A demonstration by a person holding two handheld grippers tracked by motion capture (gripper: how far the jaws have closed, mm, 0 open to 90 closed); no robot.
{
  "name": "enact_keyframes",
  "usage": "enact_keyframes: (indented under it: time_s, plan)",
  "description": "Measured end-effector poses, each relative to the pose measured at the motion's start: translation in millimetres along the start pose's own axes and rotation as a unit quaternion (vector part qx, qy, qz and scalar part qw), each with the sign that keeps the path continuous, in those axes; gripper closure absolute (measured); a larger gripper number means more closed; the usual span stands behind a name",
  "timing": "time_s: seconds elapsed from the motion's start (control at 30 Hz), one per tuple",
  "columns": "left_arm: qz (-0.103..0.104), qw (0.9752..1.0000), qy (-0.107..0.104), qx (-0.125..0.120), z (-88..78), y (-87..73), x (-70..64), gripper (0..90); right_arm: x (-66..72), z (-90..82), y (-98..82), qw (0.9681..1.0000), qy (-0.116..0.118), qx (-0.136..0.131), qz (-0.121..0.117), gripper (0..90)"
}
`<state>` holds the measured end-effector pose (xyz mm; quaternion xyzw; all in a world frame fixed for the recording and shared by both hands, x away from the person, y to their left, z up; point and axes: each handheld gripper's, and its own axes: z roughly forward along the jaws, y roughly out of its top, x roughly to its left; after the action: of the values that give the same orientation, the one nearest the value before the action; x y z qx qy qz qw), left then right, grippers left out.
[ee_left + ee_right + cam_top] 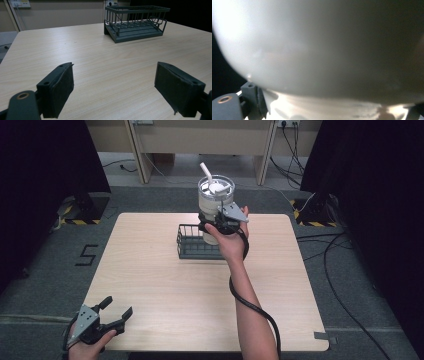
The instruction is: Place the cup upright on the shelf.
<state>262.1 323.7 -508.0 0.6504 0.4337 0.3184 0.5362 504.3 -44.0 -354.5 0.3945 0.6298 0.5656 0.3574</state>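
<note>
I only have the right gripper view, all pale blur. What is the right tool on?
Observer: A white tumbler with a straw; the high view shows the right tool clamped around its lower body.
Operator: Is it on the table?
Observer: It looks lifted, over the dark wire rack at the far middle of the table; its base is hidden by the hand.
Operator: Anything in the rack?
Observer: The left gripper view shows the rack with nothing in it.
Operator: Left tool?
Observer: Open at the near left table edge, holding nothing.
</note>
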Motion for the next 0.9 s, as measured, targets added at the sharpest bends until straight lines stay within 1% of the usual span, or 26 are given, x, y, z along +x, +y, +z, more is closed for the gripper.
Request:
enact_keyframes:
  time_s: [0.2, 0.47, 0.53, 0.9]
  plan:
    - [-0.001, 1.0, 0.001, -0.001, 0.0, -0.1, 0.8, 15.0, -0.7, 10.3, -0.1, 0.9999, 0.0, 0.005, 0.01, 9.7]
    - [-0.002, 1.0, 0.002, -0.001, 0.2, -0.2, 1.0, 15.0, -2.7, 22.6, -3.6, 0.9998, -0.006, 0.014, 0.014, 9.7]
    - [-0.001, 1.0, 0.002, 0.0, 0.4, -0.2, 0.9, 15.0, -3.7, 26.9, -5.0, 0.9997, -0.005, 0.017, 0.019, 9.7]
    - [-0.001, 1.0, 0.003, 0.0, -0.1, -0.4, 1.3, 15.0, -2.6, 44.8, -9.6, 0.9993, -0.008, 0.024, 0.027, 9.7]
